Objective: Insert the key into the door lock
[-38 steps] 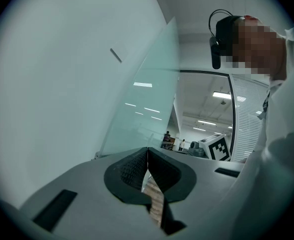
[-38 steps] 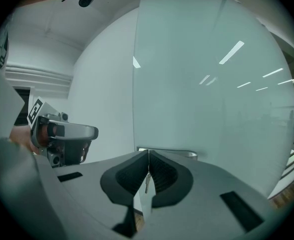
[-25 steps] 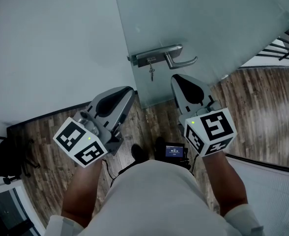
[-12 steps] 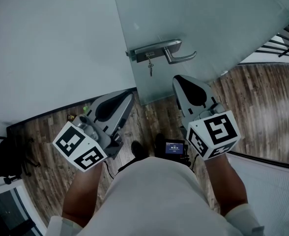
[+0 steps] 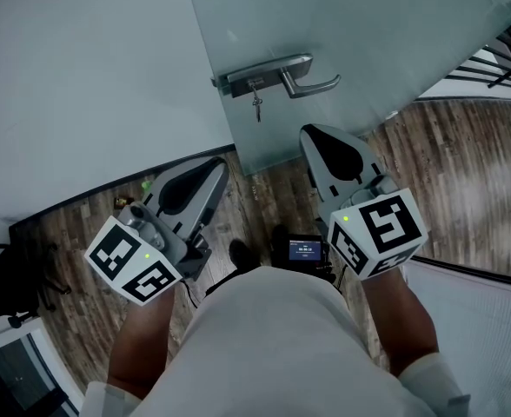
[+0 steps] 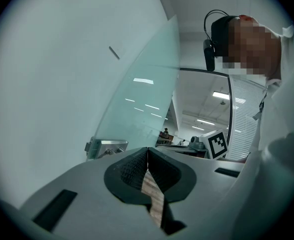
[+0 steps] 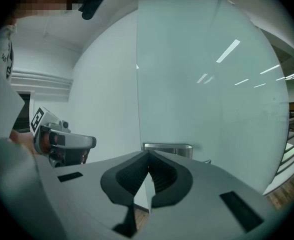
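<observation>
One key (image 5: pixel 256 104) hung at the lock (image 5: pixel 252 84) of the glass door (image 5: pixel 368 33), ahead of both grippers and apart from each, nearer the tips of the right gripper (image 5: pixel 312 134) than those of the left gripper (image 5: pixel 219 165). It appeared to sit in the keyhole with a piece dangling below; how deep it sat was too small to tell. The lever handle (image 5: pixel 315 84) projected just beside it, directly ahead of the right gripper.

Both grippers had their jaws pressed together with nothing between them.

Judgement: the scene fitted either a key set in place and let go, or one waiting in the lock to be drawn and put in again. Should the key be handled, the jaws would have to part beforehand, approach under the lever, grip the flat head squarely, and keep the blade in line with the keyhole.
</observation>
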Demonstrator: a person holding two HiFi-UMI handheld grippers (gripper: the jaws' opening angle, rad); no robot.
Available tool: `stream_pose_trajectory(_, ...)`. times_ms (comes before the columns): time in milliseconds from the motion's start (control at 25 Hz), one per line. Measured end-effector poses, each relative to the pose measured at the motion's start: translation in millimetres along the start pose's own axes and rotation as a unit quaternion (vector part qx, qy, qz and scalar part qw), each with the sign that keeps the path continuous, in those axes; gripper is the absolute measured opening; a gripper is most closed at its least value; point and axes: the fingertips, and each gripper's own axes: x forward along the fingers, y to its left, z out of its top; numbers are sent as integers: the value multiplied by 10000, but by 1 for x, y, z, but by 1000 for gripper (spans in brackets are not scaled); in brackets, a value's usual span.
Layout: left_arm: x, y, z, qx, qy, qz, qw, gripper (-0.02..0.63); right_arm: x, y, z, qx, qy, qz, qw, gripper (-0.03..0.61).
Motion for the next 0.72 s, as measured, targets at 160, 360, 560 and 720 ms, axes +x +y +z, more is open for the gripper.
stream_pose_trajectory(160, -1, -5, -5, -40, 56, -37, 10000, 17, -5, 1, -4, 30, 40, 12, 10000, 14)
stream_pose_trajectory(360, -2, -9, -14, -94, 134, -60, 9998, 17, -9, 2, -8, 62, 82, 29, 9999, 14)
stream_pose_trajectory(560, -5, -16, -24, -173, 223, -86, 9996, 17, -14, 4, -15, 155, 130, 56, 9998, 12)
stream_pose_trajectory(720, -10, -21, -33, -262, 290, -96, 9992, 17, -21, 7, -19, 242, 163, 103, 9995, 12)
